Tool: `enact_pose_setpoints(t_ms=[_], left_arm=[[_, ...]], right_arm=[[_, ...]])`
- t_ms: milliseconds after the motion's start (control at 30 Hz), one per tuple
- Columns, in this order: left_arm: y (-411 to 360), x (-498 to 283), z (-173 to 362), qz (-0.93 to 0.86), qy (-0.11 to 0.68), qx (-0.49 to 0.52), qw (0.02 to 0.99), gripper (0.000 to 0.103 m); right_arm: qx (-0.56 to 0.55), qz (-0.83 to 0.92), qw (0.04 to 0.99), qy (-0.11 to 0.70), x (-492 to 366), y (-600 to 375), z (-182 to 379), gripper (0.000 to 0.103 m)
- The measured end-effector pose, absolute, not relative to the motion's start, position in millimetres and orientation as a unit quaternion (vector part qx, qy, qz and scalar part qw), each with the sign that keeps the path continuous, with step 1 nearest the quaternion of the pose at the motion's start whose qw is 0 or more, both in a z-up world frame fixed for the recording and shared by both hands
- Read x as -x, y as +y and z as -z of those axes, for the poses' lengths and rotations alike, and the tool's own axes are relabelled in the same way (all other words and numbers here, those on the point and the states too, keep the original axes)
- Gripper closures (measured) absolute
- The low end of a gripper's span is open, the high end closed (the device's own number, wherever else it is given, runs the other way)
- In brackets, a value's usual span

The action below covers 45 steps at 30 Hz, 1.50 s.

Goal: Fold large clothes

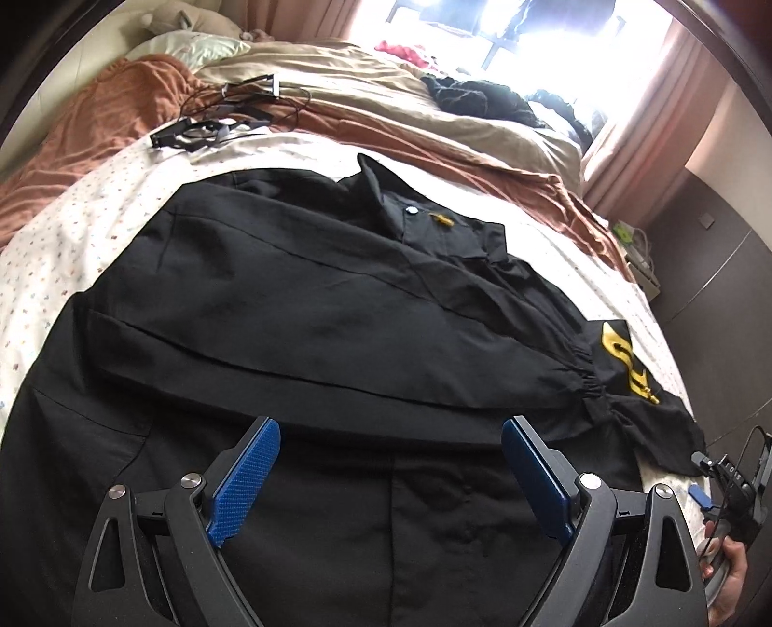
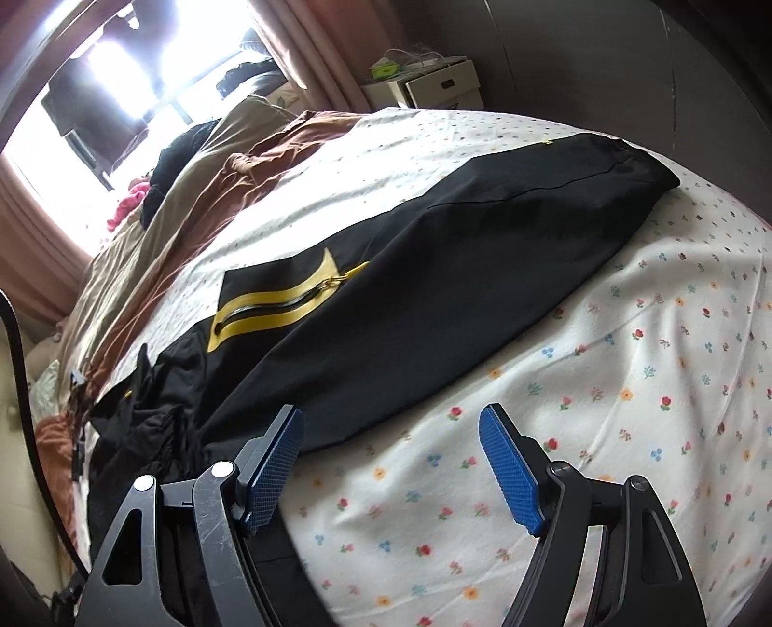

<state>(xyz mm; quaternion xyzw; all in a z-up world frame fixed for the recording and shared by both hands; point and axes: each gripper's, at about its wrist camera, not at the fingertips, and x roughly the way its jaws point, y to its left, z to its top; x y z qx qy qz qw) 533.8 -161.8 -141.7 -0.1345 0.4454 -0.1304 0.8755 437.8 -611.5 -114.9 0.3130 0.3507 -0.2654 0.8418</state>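
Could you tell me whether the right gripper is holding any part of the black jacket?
No, the right gripper is open with only the floral bedsheet between its fingers, beside the black jacket.

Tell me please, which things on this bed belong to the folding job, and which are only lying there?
Belonging to the job:
- black jacket, spread on the flowered sheet
- left gripper, open
- right gripper, open

Only lying about:
- brown blanket
- beige blanket
- black straps and cables
- dark clothes by the window
- pillow
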Motion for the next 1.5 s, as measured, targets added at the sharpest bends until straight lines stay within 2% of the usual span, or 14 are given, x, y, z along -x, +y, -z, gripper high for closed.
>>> enact_pose_setpoints(t_ms=[233,467,533,600,700,800,1167,1333,1500], left_arm=[[-150,-541,151,0.111,0.453,0.146,0.873,0.009],[-145,-541,151,0.103,0.450,0.149,0.874,0.009],[-143,-541,150,0.105,0.449,0.149,0.875,0.009],[-141,-542,146,0.109,0.449,0.149,0.874,0.009],[-135,-542,140,0.102,0.437,0.144,0.882,0.009],[-128,-542,139,0.094,0.436,0.149,0.883,0.009],[-95,-537,120,0.098,0.413,0.188,0.886,0.009],[-76,-535,112,0.091,0.400,0.208,0.888,0.009],[-63,-535,109,0.089,0.397,0.225,0.885,0.009]], right_arm=[[-0.385,0.276,0.825,0.309,-423,-651,137,0.028],[-0.398,0.273,0.827,0.290,-439,-664,149,0.041],[-0.401,0.269,0.828,0.286,-442,-670,153,0.054],[-0.399,0.269,0.826,0.294,-446,-678,155,0.092],[-0.395,0.249,0.834,0.293,-449,-685,141,0.096],[-0.339,0.239,0.864,0.286,-457,-670,103,0.099],[-0.235,0.140,0.929,0.250,-500,-554,-28,0.099],[-0.205,0.096,0.941,0.252,-517,-498,-47,0.099],[-0.180,0.048,0.946,0.265,-538,-451,-42,0.099]])
